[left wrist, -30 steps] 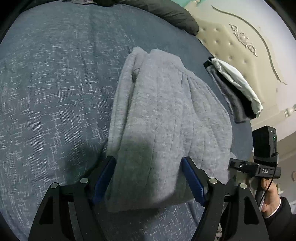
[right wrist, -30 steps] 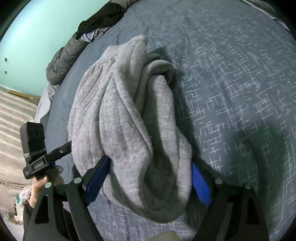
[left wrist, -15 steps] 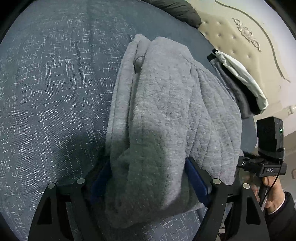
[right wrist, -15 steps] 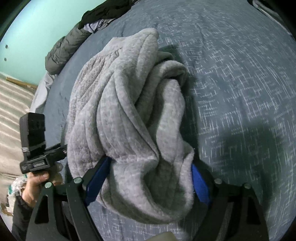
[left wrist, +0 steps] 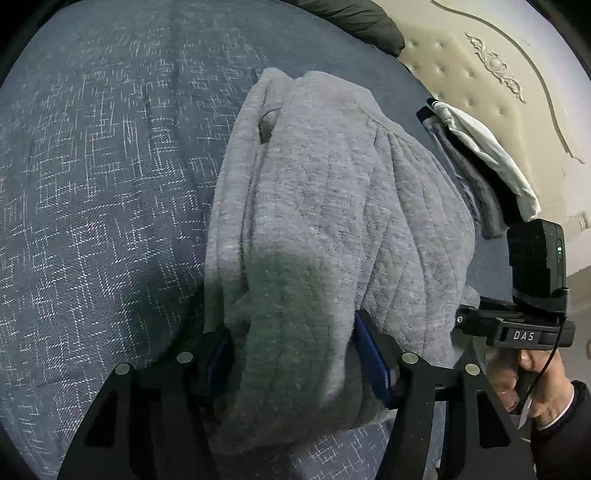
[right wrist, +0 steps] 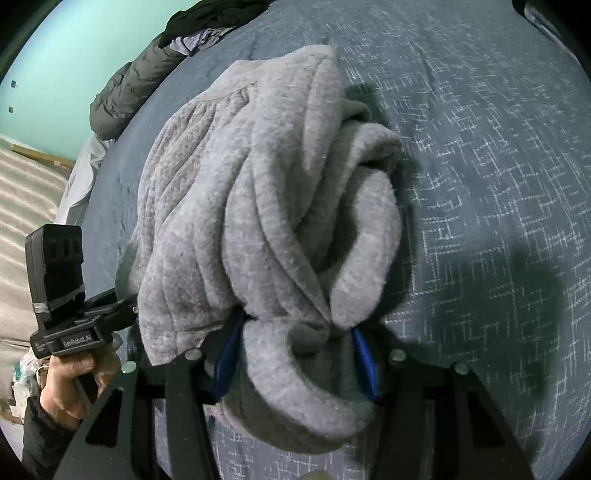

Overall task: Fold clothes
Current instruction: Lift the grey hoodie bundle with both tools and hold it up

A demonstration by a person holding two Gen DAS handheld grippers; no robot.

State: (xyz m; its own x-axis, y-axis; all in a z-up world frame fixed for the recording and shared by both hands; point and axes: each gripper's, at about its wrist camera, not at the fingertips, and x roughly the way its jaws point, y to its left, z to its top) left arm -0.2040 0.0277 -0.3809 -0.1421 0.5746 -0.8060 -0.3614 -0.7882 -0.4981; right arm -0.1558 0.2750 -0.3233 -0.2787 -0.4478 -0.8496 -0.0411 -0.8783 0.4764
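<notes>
A thick grey fleece garment (left wrist: 332,206) lies bundled in folds on the blue patterned bedspread (left wrist: 92,192). My left gripper (left wrist: 295,354) is shut on its near end, the blue pads pressing into the fabric from both sides. In the right wrist view the same grey garment (right wrist: 266,206) shows twisted folds, and my right gripper (right wrist: 295,343) is shut on its other end. Each gripper appears in the other's view: the right one (left wrist: 524,328) at lower right, the left one (right wrist: 74,332) at lower left, each held by a hand.
Folded white and dark clothes (left wrist: 480,162) are stacked by the padded cream headboard (left wrist: 498,74). A dark jacket (right wrist: 125,96) and other dark clothes (right wrist: 207,22) lie at the bed's far edge near a teal wall (right wrist: 74,44). Bare bedspread (right wrist: 498,184) spreads to the right.
Both grippers have closed from wide around the garment ends to pinching them. The garment has bunched up and sits closer and larger in both views.
</notes>
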